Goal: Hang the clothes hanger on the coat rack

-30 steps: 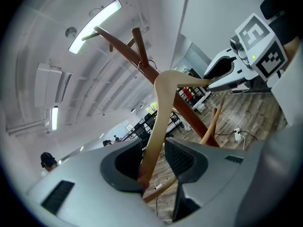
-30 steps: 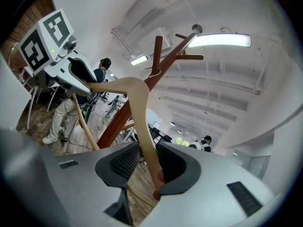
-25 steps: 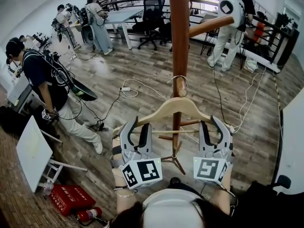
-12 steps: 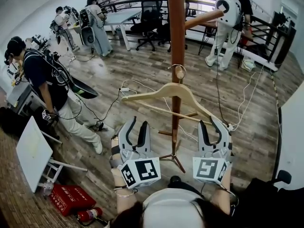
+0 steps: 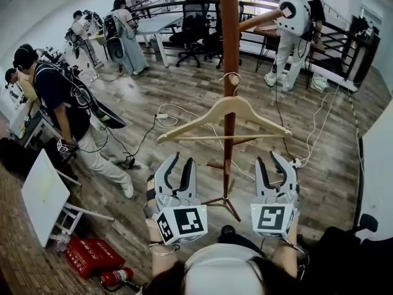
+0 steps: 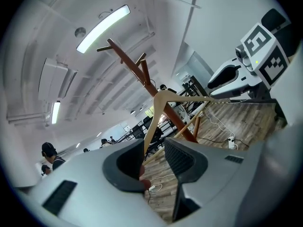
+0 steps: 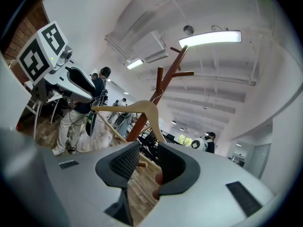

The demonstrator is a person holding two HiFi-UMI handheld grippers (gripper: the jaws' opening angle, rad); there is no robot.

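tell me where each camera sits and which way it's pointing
Head view: on the person's head, looking steeply down at the hanger hung on the coat rack; left tongs and right tongs show, both open.
Left gripper view: on the left tongs, looking up along its open jaws; right tongs upper right.
Right gripper view: on the right tongs, looking up likewise; left tongs upper left.
All share hanger and coat rack.

Under you runs a wood plank floor [image 5: 184,85] with cables [image 5: 184,108] strewn across it. Ahead stand a white desk [image 5: 153,21], a black chair [image 5: 196,14] and a railing [image 5: 344,45]. Strip lights [image 6: 103,28] glow overhead.
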